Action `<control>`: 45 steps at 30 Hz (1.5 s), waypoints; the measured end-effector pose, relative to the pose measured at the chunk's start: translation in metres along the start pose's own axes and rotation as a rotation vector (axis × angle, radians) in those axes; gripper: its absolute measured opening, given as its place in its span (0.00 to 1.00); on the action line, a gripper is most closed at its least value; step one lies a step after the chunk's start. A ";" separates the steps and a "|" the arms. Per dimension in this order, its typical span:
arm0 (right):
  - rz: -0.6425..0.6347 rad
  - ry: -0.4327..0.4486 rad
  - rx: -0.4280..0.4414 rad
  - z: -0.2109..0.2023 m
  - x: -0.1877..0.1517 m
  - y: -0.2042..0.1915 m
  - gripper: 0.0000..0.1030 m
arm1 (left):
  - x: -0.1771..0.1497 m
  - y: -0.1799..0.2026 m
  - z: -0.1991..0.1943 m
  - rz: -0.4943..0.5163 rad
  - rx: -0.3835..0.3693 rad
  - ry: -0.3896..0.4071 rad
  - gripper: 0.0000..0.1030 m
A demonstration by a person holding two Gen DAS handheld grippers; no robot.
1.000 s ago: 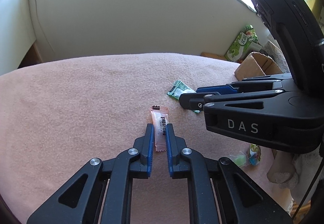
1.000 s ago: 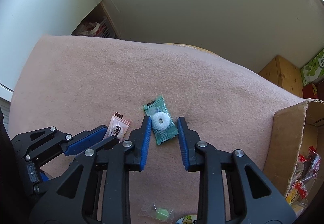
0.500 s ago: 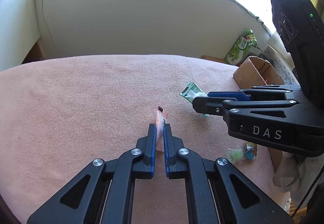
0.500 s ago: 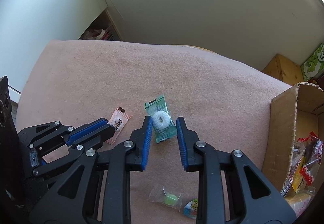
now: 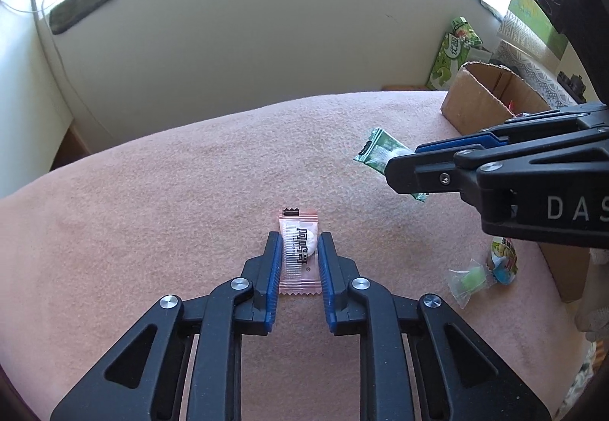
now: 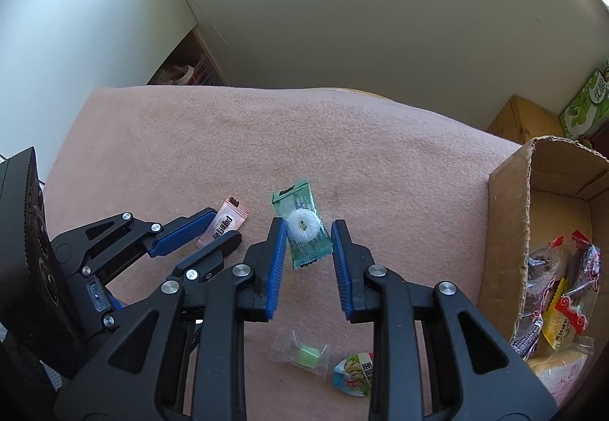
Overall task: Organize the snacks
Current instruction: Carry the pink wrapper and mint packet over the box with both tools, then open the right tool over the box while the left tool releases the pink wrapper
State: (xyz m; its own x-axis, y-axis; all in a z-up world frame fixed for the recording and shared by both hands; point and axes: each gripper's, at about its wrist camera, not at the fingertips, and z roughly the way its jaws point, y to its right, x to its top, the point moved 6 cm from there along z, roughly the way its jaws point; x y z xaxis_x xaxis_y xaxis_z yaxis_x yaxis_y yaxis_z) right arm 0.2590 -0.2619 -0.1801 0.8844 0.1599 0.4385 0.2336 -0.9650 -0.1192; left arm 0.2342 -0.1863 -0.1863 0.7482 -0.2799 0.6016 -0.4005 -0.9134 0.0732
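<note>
Both candies now lifted: our left tongs (image 5: 300, 255) clench the pink-wrapped candy (image 5: 298, 249), right tongs (image 6: 308, 244) the green-wrapped ring mint (image 6: 302, 227); cardboard box (image 6: 508, 200) next.

A pink blanket (image 6: 342, 139) carries a cardboard box (image 6: 506, 215), a clear-wrapped green candy (image 6: 304, 351) and a small colourful packet (image 6: 352, 375).

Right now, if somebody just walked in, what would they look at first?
Probably the two black-and-blue grippers side by side over the pink blanket. The left gripper is shut on a pink candy packet, and the right gripper grips a green packet with a white ring candy inside. Next, the open cardboard box full of snacks at the blanket's right edge.
</note>
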 end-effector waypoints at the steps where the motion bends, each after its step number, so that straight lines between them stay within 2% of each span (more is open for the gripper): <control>1: 0.002 0.004 0.001 -0.002 0.000 0.000 0.25 | -0.002 -0.005 -0.003 -0.018 -0.010 -0.001 0.16; 5: 0.005 0.026 0.013 -0.011 -0.001 0.000 0.25 | -0.003 -0.012 -0.010 -0.085 -0.054 0.000 0.16; 10: 0.003 0.057 0.025 -0.026 -0.005 0.002 0.25 | -0.005 -0.020 -0.025 -0.123 -0.078 0.019 0.16; 20: 0.021 0.157 0.027 -0.083 -0.016 0.028 0.25 | 0.014 -0.008 -0.074 -0.121 -0.162 0.109 0.16; 32: 0.136 0.259 -0.077 -0.154 -0.029 0.122 0.25 | 0.041 0.074 -0.083 -0.030 -0.278 0.141 0.16; 45: 0.262 0.267 -0.137 -0.164 -0.045 0.200 0.25 | 0.045 0.151 -0.082 0.066 -0.338 0.125 0.16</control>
State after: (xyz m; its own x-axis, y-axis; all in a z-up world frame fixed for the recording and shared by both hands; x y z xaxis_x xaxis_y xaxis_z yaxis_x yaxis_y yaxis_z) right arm 0.2000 -0.4960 -0.0775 0.7665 -0.1377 0.6273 -0.0581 -0.9876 -0.1457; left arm 0.1642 -0.3123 -0.0827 0.6527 -0.2777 0.7049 -0.6136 -0.7395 0.2768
